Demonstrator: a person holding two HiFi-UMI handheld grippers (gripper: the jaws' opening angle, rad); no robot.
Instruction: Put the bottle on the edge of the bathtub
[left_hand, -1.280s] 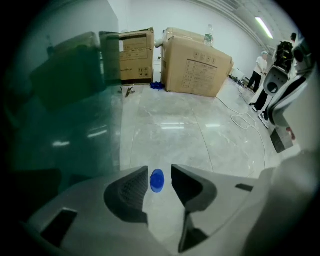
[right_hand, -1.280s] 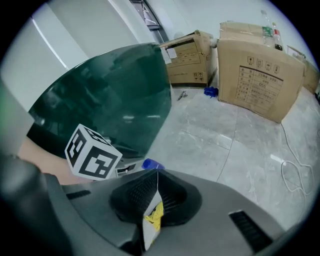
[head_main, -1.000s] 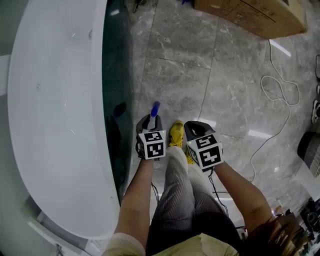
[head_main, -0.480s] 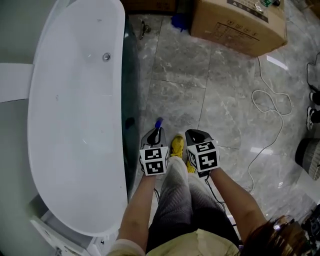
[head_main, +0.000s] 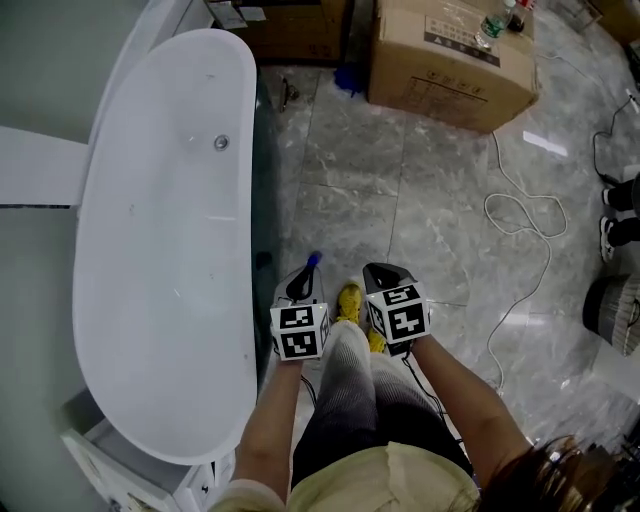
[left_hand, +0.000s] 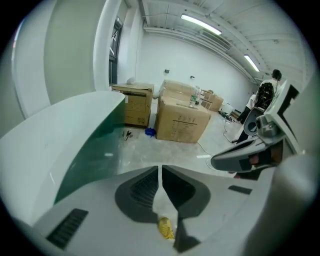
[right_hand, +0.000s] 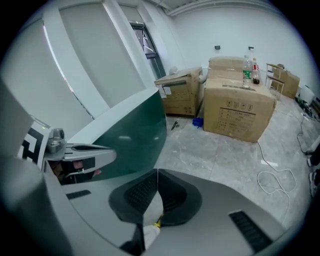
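The clear bottle (head_main: 487, 30) with a green label stood upright on top of a cardboard box (head_main: 450, 70) at the far end of the room. A darker bottle (head_main: 516, 14) stood just beside it. Which of the two the task meant could not be told, though the clear one seemed likelier.

It looked like a thin-walled plastic drinks bottle: probably light, smooth and a little slippery. It would likely dent under a hard squeeze and, being tall and narrow, tip if nudged. How full it was could not be made out. The best hold was probably across the body at the label, below the shoulder, with the jaws level so that it stayed upright for setting down.

The bottle was well apart from both grippers, ahead and to the right across the grey tiled floor (head_main: 440, 200). The left gripper (left_hand: 160, 172) had its jaws pressed together tip to tip, with nothing between them. The right gripper (right_hand: 157, 172) was likewise closed and empty. Both were held low and side by side, above the person's yellow shoe (head_main: 350, 300). The white bathtub (head_main: 160, 250) ran along the left, its near wall just beside the left gripper.
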